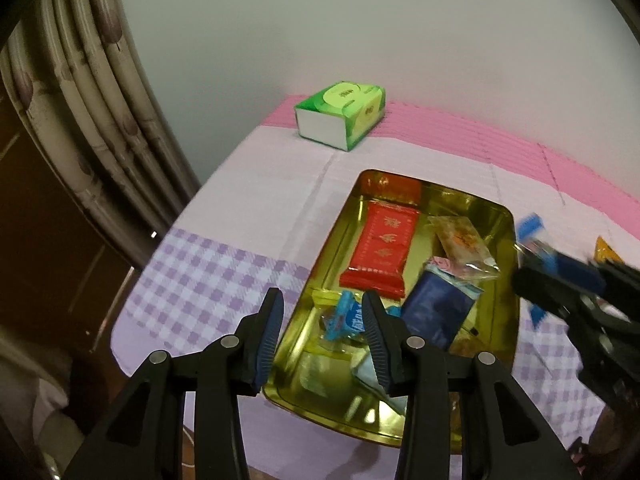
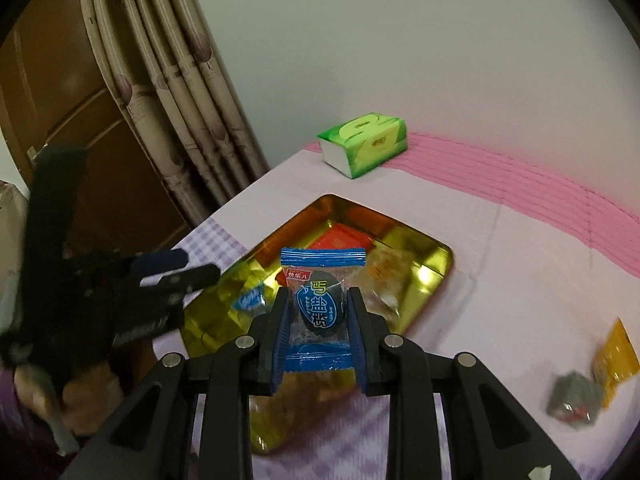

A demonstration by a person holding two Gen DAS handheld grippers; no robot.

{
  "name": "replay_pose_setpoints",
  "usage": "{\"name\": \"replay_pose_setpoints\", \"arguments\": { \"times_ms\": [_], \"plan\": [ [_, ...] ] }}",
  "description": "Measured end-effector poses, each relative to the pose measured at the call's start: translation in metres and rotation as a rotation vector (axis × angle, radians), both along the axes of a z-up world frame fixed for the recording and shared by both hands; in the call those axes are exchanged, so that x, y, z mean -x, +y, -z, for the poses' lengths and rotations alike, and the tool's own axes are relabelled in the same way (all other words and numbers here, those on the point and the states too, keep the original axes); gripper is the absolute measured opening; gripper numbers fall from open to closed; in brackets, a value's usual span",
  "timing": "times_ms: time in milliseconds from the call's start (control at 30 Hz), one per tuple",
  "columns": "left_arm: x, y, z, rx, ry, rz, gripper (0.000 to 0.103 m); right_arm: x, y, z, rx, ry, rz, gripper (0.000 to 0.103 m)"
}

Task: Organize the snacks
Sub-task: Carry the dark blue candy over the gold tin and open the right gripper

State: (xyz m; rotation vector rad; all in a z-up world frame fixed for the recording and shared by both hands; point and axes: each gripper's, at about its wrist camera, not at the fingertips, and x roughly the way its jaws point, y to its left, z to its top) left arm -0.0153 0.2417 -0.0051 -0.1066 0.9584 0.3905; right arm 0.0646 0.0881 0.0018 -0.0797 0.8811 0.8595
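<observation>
Pinching a blue snack packet (image 2: 323, 304), the right gripper (image 2: 318, 310) hangs over the gold tray (image 2: 438, 276) to drop it in; the left gripper (image 1: 322, 312) waits empty and apart.

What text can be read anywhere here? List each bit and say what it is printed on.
"快乐八": red label at the top of the blue snack packet held in the right gripper.
"盐" in large white print on the same packet; the characters around it are unclear.
Red packet in the gold tray: gold characters, too blurred.
Green tissue pack: logo too small.
Small blue wrapper: unreadable.
</observation>
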Motion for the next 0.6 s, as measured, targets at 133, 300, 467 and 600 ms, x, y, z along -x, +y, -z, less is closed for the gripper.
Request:
{"name": "replay_pose_setpoints", "arguments": {
  "times_ms": [133, 300, 467, 600],
  "plan": [
    [0.0, 0.001, 0.001, -0.01, 0.007, 0.0, 0.048, -0.017, 0.017, 0.01, 0.003, 0.04, 0.005, 0.025],
    [-0.003, 0.004, 0.006, 0.006, 0.028, -0.008, 0.048, -0.036, 0.032, 0.02, 0.012, 0.084, 0.02, 0.025],
    [-0.004, 0.006, 0.009, 0.015, 0.047, -0.012, 0.048, -0.048, 0.044, 0.026, 0.02, 0.114, 0.033, 0.025],
    [-0.006, 0.006, 0.012, 0.017, 0.06, -0.013, 0.048, -0.055, 0.049, 0.029, 0.012, 0.135, 0.042, 0.026]
  ]
}}
